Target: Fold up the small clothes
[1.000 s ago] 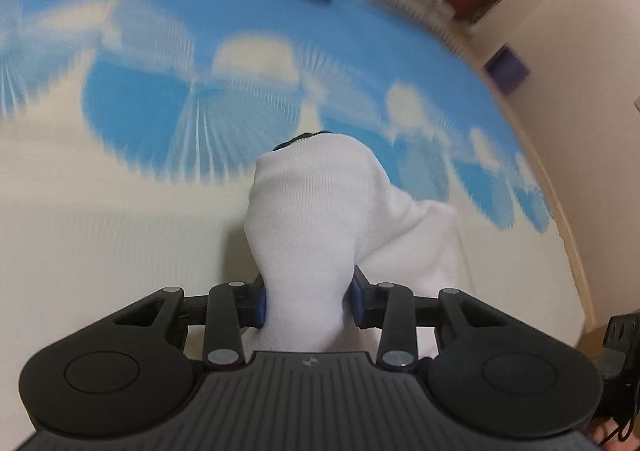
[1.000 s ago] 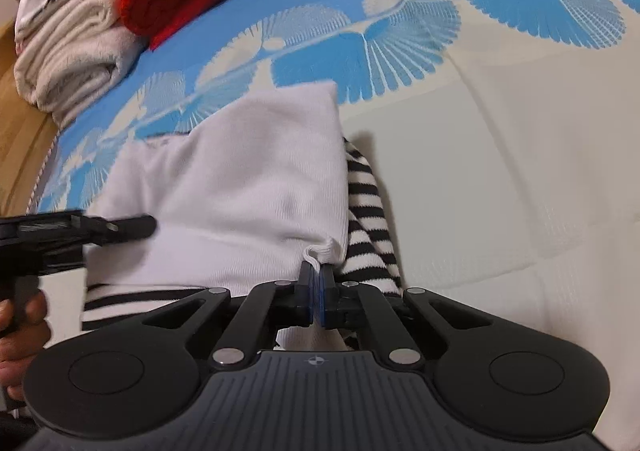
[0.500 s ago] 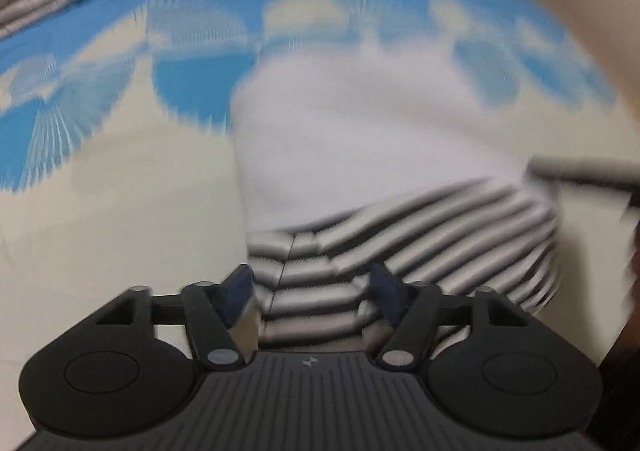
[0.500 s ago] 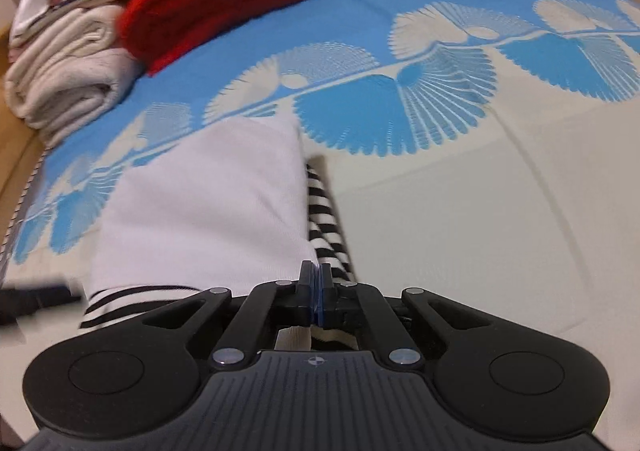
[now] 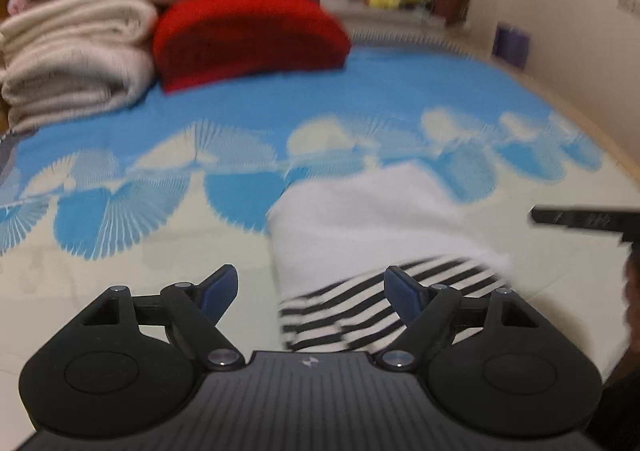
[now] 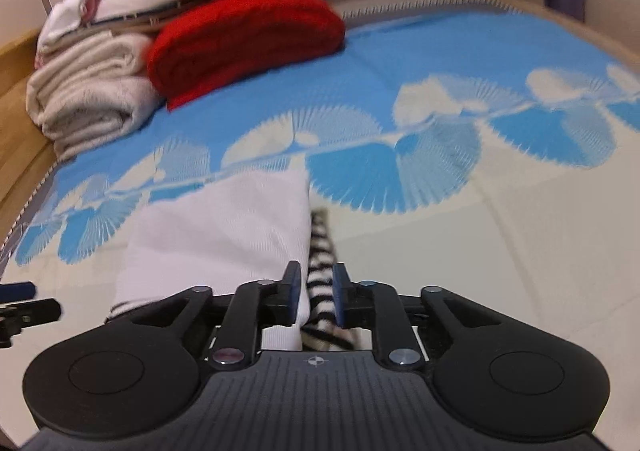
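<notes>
A small garment lies folded on the bed, its white part point(image 5: 372, 219) on top and its black-and-white striped part point(image 5: 352, 303) toward me. My left gripper point(image 5: 310, 291) is open and empty, just above the striped edge. In the right wrist view the white part point(image 6: 216, 235) and a striped strip point(image 6: 320, 251) lie in front of my right gripper point(image 6: 314, 283). Its fingers stand a little apart with the garment's corner between them, not clamped. The right gripper's tip point(image 5: 580, 217) shows at the right of the left wrist view.
A folded red blanket point(image 6: 248, 39) and a stack of cream towels point(image 6: 88, 95) sit at the far left of the blue and cream bedspread point(image 6: 440, 179). A wooden bed frame point(image 6: 20, 99) runs along the left. A wall point(image 5: 560, 31) stands at the right.
My left gripper let go of the white cloth and opened wide. My right gripper went from shut on the garment's corner to slightly open. Both drew back toward the near edge.
</notes>
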`<state>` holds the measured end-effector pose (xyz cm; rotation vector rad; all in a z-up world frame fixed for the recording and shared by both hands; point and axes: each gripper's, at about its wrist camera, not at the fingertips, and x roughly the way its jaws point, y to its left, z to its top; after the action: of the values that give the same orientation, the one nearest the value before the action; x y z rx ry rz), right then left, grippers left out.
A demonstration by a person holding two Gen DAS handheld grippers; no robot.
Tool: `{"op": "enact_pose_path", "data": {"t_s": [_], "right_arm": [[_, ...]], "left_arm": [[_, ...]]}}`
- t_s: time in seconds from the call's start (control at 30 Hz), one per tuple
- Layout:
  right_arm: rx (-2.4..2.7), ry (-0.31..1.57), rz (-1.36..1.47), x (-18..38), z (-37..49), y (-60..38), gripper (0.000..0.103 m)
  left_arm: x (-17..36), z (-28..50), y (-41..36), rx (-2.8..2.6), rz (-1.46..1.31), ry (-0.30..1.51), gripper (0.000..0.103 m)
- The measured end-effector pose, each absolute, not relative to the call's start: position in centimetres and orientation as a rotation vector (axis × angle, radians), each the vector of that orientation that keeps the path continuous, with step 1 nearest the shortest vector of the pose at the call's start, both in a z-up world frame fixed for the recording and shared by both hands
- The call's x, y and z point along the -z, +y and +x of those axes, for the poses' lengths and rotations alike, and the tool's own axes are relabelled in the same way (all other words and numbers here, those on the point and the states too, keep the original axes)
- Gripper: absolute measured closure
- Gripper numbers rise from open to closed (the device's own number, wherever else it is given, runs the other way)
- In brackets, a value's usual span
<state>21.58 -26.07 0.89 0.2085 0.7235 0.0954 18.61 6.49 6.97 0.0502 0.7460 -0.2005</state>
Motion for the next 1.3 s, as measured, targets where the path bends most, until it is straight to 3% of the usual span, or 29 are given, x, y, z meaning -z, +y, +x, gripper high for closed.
{"op": "enact_pose_path", "data": {"t_s": [0.17,0.27,0.4,0.5,0.63,1.3], "right_arm": [[-0.126,0.645,0.176,-3.6,17.5,-26.3,0.082],[-0.123,0.617,0.167,-4.5,14.1,-26.2,0.075],[-0.121,0.601,0.146,-4.5,9.4,-25.5,0.051],[-0.113,0.581,0.109,-4.6,6.3,-24.5,0.034],[-0.111,0.552,0.058,-4.6,3.4,-23.0,0.015],[-0.101,0.621,-0.065,-1.6,5.4,-18.1,0.014]], "left_arm": [[-11.4,12.5,5.1,0.164,-0.003,0.549,0.018],[-12.5,8.5,4.1,0.149,0.002,0.49,0.018],[-11.3,4.7,3.2,0.109,0.0,0.527,0.017],[-8.9,3.3,3.0,0.067,-0.072,0.603,0.0],[-5.5,2.8,2.3,-0.028,-0.047,0.671,0.0],[-2.7,6.0,1.3,-0.032,-0.085,0.763,0.0]]}}
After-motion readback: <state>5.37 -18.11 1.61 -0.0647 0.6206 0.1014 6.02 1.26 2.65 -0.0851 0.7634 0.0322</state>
